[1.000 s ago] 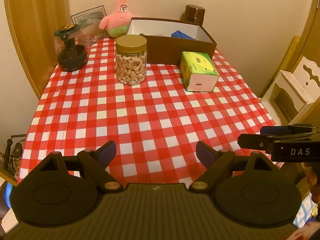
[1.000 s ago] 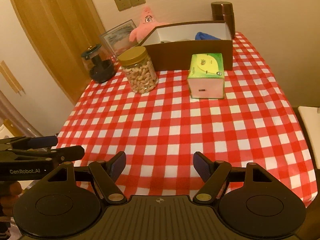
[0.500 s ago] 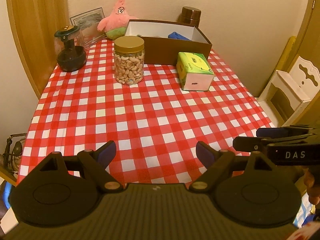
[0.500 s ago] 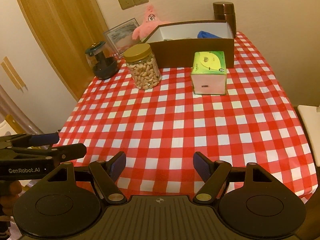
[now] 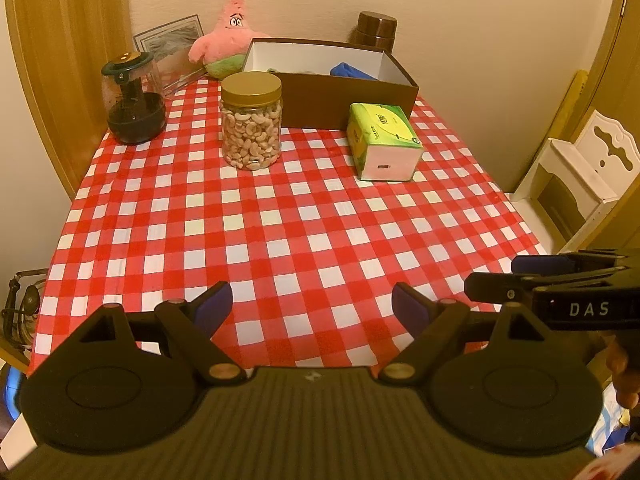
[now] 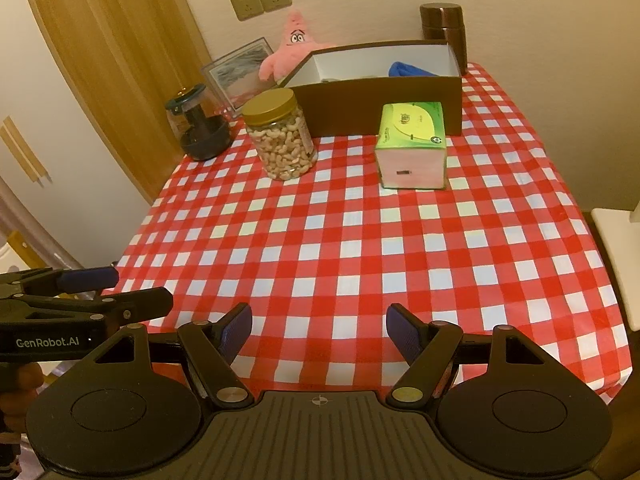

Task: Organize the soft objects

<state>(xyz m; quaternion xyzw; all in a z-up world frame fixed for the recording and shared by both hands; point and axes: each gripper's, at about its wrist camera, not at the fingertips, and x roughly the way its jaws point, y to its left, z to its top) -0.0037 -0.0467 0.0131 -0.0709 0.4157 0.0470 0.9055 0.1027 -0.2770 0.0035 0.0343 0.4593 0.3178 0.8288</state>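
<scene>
A pink star plush [image 5: 228, 46] [image 6: 290, 52] leans against the wall at the table's far left, behind a brown open box [image 5: 340, 96] [image 6: 384, 108]. A blue soft item [image 5: 352, 71] [image 6: 408, 69] lies inside the box. A green tissue pack [image 5: 382, 140] [image 6: 412, 144] sits in front of the box. My left gripper [image 5: 312, 308] hangs open over the table's near edge, with nothing between its fingers. My right gripper [image 6: 318, 328] is also open and empty at the near edge; it shows side-on [image 5: 504, 280] in the left wrist view.
A jar of cashews [image 5: 251, 120] [image 6: 280, 140], a dark glass chopper [image 5: 134, 104] [image 6: 200, 128], a framed picture [image 5: 170, 46] and a brown canister [image 5: 376, 30] [image 6: 444, 28] stand on the red-checked table [image 5: 300, 240]. A white chair [image 5: 580, 176] stands at the right.
In both wrist views the far objects have slid slightly down and sideways in the picture, as from a small shift of the cameras. Both grippers stay open and empty.
</scene>
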